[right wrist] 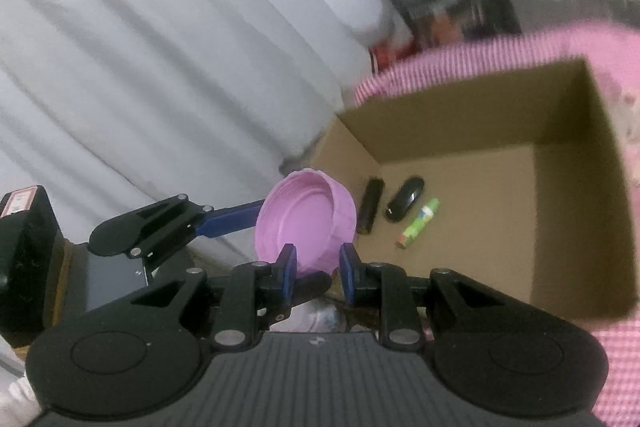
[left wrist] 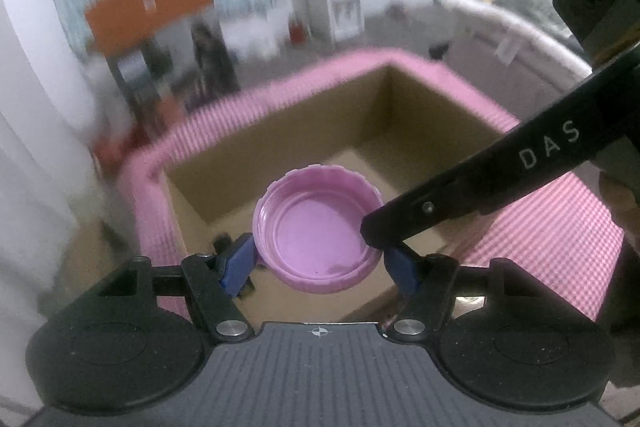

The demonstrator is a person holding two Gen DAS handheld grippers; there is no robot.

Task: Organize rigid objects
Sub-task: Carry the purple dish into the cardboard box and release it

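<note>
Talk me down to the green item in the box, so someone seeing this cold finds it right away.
Start at the open cardboard box sitting on the pink checked cloth. On its floor, near the left wall, three small things lie in a row beyond the pink lid. The green tube is the rightmost, bright green with an orange end, while its two neighbours are plain black.

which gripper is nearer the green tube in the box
Right. The right gripper pinches the pink lid's rim on the side toward the green tube; the left gripper spans the lid from its far side.
</note>
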